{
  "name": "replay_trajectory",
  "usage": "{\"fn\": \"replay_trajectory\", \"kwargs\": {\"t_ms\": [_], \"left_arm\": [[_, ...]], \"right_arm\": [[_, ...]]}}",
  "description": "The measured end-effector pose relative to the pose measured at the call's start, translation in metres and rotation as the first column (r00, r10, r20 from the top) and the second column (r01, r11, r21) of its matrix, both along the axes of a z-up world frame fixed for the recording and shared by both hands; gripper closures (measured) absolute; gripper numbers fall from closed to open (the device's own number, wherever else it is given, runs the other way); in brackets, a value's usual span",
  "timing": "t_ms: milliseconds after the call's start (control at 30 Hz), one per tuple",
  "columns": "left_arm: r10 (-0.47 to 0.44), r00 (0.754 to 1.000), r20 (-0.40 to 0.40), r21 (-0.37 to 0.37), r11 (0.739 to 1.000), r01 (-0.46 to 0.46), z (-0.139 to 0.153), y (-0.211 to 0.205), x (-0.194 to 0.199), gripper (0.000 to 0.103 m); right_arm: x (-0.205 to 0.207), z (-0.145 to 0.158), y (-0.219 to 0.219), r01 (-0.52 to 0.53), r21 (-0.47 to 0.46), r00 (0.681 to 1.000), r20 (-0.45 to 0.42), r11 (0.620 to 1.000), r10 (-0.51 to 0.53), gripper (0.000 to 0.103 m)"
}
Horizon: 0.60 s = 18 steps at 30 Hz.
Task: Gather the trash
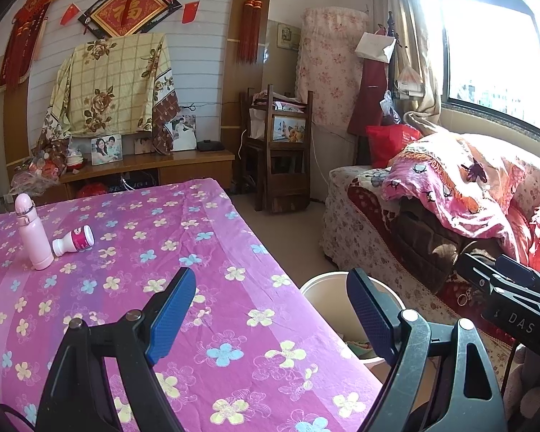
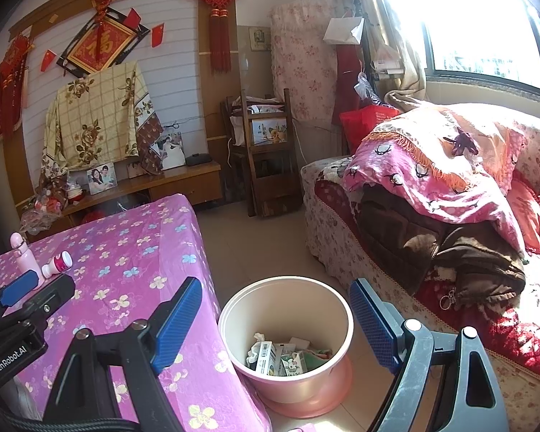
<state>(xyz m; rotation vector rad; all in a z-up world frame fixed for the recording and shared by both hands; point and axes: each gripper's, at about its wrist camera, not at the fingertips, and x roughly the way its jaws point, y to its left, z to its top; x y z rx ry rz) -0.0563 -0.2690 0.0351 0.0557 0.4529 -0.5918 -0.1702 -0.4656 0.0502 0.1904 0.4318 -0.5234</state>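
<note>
A small white bottle with a pink label [image 1: 73,240] lies on its side on the purple flowered tablecloth [image 1: 205,270], next to an upright pink flask [image 1: 32,232]. Both show again in the right wrist view, the bottle [image 2: 57,263] beside the flask [image 2: 25,253]. A pink bin [image 2: 286,327] stands on the floor by the table's right edge, holding cartons and crumpled paper; only its rim [image 1: 327,288] shows from the left. My left gripper [image 1: 270,309] is open over the table's near right part, nothing between its blue pads. My right gripper [image 2: 275,318] is open above the bin, empty.
A sofa [image 2: 432,216] piled with blankets and a brown jacket runs along the right under the window. A wooden chair [image 2: 266,154] and a low cabinet [image 2: 162,187] with photos stand at the back. Tiled floor lies between table and sofa.
</note>
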Motion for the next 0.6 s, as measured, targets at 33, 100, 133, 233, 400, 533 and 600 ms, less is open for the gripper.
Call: {"fn": "replay_trajectory", "kwargs": {"t_ms": [33,100,133,233,400,533,600], "left_arm": [[-0.001,1.0,-0.002,0.0,1.0,0.001,0.0001,0.0002,0.0007,0.017],[-0.002,1.0,-0.008,-0.001,1.0,0.002,-0.0002,0.0009,0.0015,0.017],[-0.002,1.0,-0.011,-0.002,1.0,0.002,-0.0008,0.0011,0.0016,0.017],[-0.004,1.0,-0.016,-0.002,1.0,0.004,-0.0009,0.0014,0.003,0.017],[-0.009,0.999,-0.031,-0.001,1.0,0.009,-0.0035,0.0013,0.0052,0.017],[-0.011,0.999,-0.039,0.004,1.0,0.011,-0.0067,0.0024,0.0077,0.017],[-0.01,0.999,-0.046,0.003,1.0,0.011,-0.0082,0.0044,0.0095,0.017]], "right_arm": [[0.0004,-0.0008,-0.0001,0.0,0.001,1.0,-0.002,1.0,0.0,0.016],[0.0005,-0.0018,-0.0003,0.0,0.002,1.0,-0.004,1.0,0.0,0.016],[0.0005,-0.0024,-0.0002,0.001,0.003,1.0,-0.004,1.0,-0.001,0.016],[0.0015,-0.0026,-0.0008,-0.001,0.003,1.0,-0.007,1.0,0.001,0.016],[0.0036,-0.0035,-0.0014,-0.003,0.004,1.0,-0.015,1.0,0.003,0.016],[0.0055,-0.005,0.0003,-0.006,0.004,1.0,-0.022,1.0,0.006,0.016],[0.0076,-0.0057,0.002,-0.009,0.002,1.0,-0.028,1.0,0.009,0.016]]}}
